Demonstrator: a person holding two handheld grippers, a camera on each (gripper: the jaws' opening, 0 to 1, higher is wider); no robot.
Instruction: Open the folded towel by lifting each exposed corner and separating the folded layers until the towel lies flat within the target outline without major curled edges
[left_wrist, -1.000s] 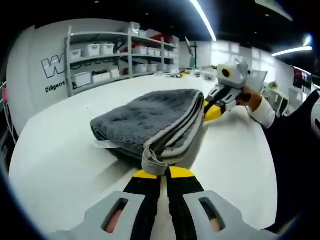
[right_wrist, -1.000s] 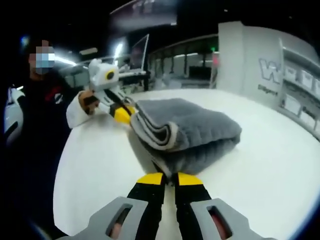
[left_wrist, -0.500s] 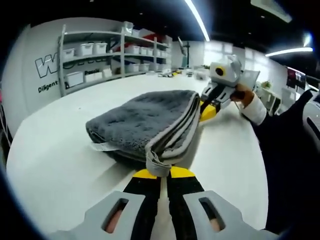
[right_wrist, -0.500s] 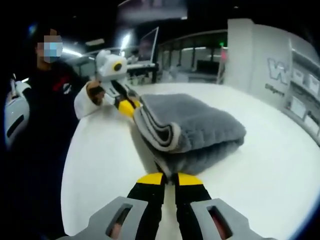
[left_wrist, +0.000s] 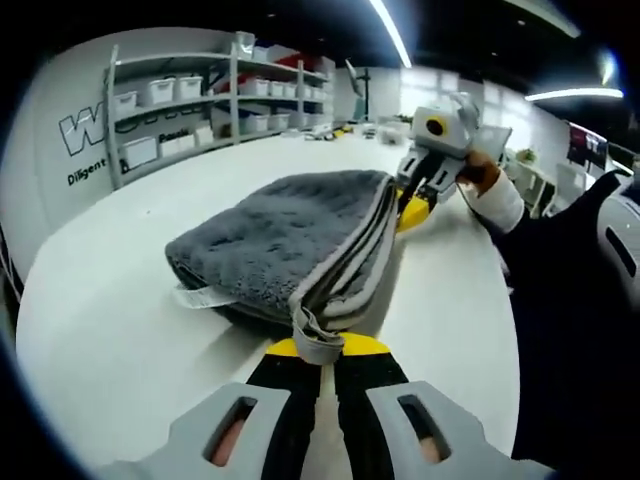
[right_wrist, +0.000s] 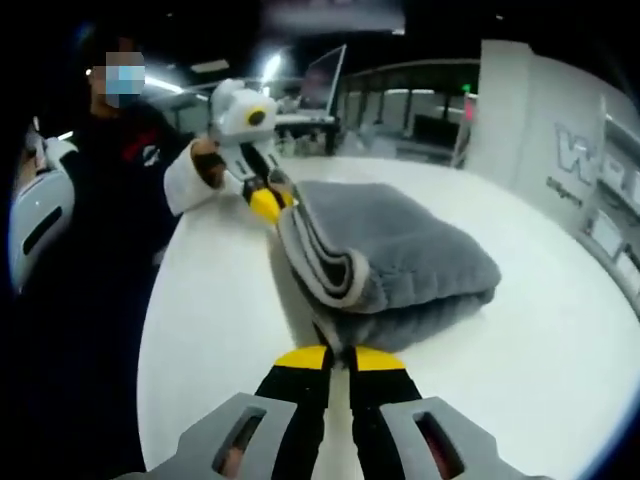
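A thick grey folded towel (left_wrist: 290, 235) lies on the white table (left_wrist: 110, 340). My left gripper (left_wrist: 322, 346) is shut on the near corner of its grey-edged layers. At the far corner, the right gripper (left_wrist: 410, 212) bites the same folded edge, held by a hand in a white cuff. In the right gripper view the towel (right_wrist: 410, 255) bulges ahead, its stacked layers curling at the left. My right gripper (right_wrist: 340, 352) is shut on the corner closest to it. The left gripper (right_wrist: 266, 203) pinches the opposite corner.
Shelves with white bins (left_wrist: 190, 95) line the wall past the table's far edge. A person in dark clothes (right_wrist: 90, 200) stands at the table's side (left_wrist: 585, 300). A white label tag (left_wrist: 195, 297) sticks out of the towel. Bare tabletop (right_wrist: 560, 360) surrounds the towel.
Both grippers keep their hold on the corners. The held folded edge has risen slightly, and each view has shifted a little toward the towel.
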